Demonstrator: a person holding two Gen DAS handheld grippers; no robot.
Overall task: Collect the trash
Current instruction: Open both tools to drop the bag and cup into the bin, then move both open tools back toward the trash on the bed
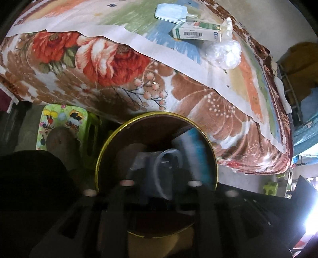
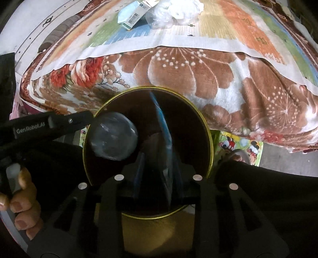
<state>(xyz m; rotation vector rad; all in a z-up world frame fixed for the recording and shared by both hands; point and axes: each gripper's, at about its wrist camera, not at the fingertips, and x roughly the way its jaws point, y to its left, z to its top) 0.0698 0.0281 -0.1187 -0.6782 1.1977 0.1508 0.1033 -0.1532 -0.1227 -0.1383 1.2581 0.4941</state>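
A round bin with a gold rim point(image 1: 111, 139) point(image 2: 208, 139) stands on the floor against the bed. My left gripper point(image 1: 159, 168) is over its mouth, shut on a clear plastic bottle point(image 1: 167, 158); in the right wrist view the bottle point(image 2: 113, 137) hangs at the bin's left side from the left gripper's fingers point(image 2: 65, 123). My right gripper point(image 2: 159, 170) is shut on a blue wrapper point(image 2: 163, 127) held above the bin; the wrapper also shows in the left wrist view point(image 1: 194, 150). On the bed lie a white-green carton point(image 1: 196, 32) point(image 2: 135, 17), a face mask point(image 1: 171, 12) and crumpled clear plastic point(image 1: 224, 51) point(image 2: 173, 10).
The bed carries a floral blanket point(image 1: 111, 65) point(image 2: 198, 65) and a striped sheet point(image 1: 250, 83). A green cartoon-print stool point(image 1: 59, 121) point(image 2: 238, 144) stands under the bed edge beside the bin. Shelving and cloth point(image 1: 298, 83) are at the far right.
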